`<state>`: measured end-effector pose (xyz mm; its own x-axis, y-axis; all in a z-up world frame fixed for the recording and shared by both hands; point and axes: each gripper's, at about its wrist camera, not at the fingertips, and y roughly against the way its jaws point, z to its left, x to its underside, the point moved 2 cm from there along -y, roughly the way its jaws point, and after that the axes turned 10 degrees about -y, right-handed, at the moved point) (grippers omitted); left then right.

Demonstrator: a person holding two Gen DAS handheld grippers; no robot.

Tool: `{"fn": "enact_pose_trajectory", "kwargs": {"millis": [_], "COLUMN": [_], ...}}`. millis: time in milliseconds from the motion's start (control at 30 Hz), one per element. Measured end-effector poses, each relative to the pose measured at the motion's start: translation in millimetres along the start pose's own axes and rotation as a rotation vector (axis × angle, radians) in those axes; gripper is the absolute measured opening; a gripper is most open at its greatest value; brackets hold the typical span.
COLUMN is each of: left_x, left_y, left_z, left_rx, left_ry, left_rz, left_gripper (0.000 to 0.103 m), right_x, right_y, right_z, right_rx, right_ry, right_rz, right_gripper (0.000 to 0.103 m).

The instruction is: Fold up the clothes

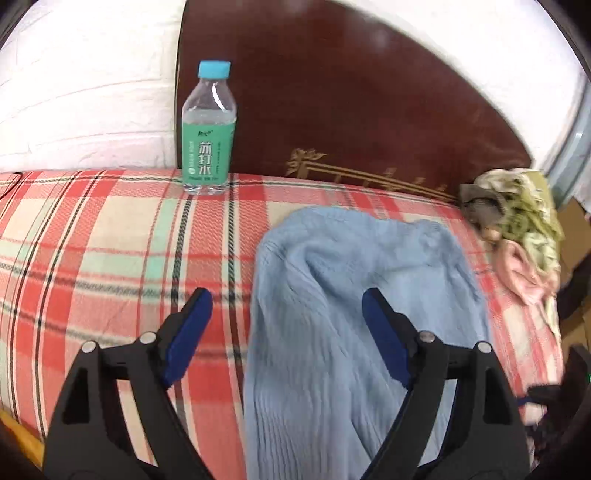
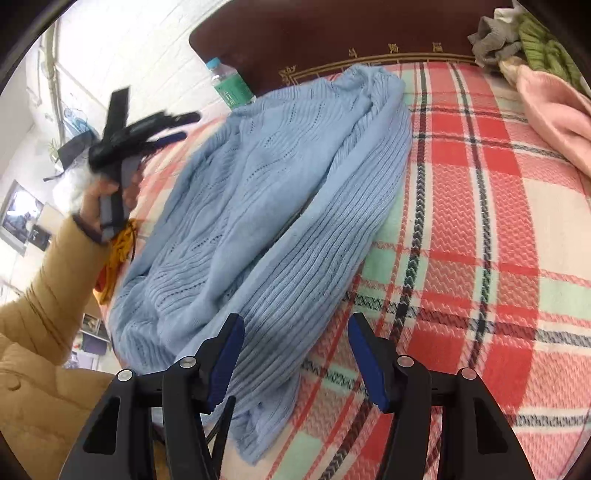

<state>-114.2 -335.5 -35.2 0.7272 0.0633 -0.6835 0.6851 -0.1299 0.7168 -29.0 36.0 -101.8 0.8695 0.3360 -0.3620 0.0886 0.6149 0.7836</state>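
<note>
A light blue knitted sweater (image 1: 332,277) (image 2: 277,184) lies loosely bunched on the red plaid bed cover (image 1: 110,240) (image 2: 480,221). My left gripper (image 1: 286,299) hangs open just above the sweater's left edge, with nothing pinched between its blue pads. In the right wrist view that same left gripper (image 2: 183,127) shows blurred at the sweater's far left, held by a hand in a tan sleeve (image 2: 48,288). My right gripper (image 2: 295,321) stands open over the sweater's near right edge, and the ribbed cloth lies under the gap untouched by the pads.
A water bottle (image 1: 208,129) (image 2: 231,86) with a green label stands at the bed's head, against the dark red headboard (image 1: 351,92) (image 2: 332,33). A heap of green, grey and pink clothes (image 1: 517,221) (image 2: 535,55) sits at the far right of the bed.
</note>
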Motion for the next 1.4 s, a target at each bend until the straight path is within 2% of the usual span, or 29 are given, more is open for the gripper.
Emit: {"fn": "enact_pose_trajectory", "kwargs": {"millis": [133,233,333,400,567,667,800,833,867,933,967,1100,1267,1400], "left_x": [34,69,102,124,163,173,179,179,180,181,181,183,182,180], "left_y": [53,84,102,108,106,108,115,115,114,110,109,108,109,109], "left_z": [-22,-48,-72,-83,-95,-93,-93,-93,-95,-94,-95,-97,-93,-93], "left_rx": [0.089,0.147,0.199,0.211,0.252,0.267,0.292,0.295,0.301,0.320,0.320,0.320,0.319,0.312], "left_ry": [-0.059,-0.117,-0.139,-0.145,-0.066,-0.009,0.032,0.035,0.040,0.058,0.063,0.072,0.093,0.088], "left_rz": [-0.006,0.008,0.040,0.059,0.092,0.088,0.054,0.049,0.048,0.055,0.057,0.054,0.048,0.054], "left_gripper": [0.084,0.084,0.084,0.084,0.084,0.084,0.084,0.084,0.084,0.084,0.084,0.084,0.084,0.084], "right_x": [9,25,42,48,70,87,100,101,101,98,97,90,67,53], "right_y": [38,69,84,74,21,-6,-21,-24,-27,-32,-31,3,89,157], "right_z": [4,15,28,33,49,56,63,64,65,65,64,57,21,-15], "right_rx": [-0.074,-0.117,-0.159,-0.157,-0.148,-0.138,-0.175,-0.172,-0.170,-0.159,-0.148,-0.150,-0.124,0.016], "right_ry": [0.002,0.055,0.111,0.108,0.108,0.104,0.088,0.087,0.086,0.089,0.085,0.081,-0.009,-0.038], "right_rz": [-0.088,-0.144,-0.160,-0.127,0.009,0.087,0.119,0.116,0.113,0.100,0.087,-0.027,-0.262,-0.414], "right_gripper": [0.060,0.060,0.071,0.071,0.070,0.062,0.062,0.057,0.036,0.014,0.010,0.007,0.007,0.007]}}
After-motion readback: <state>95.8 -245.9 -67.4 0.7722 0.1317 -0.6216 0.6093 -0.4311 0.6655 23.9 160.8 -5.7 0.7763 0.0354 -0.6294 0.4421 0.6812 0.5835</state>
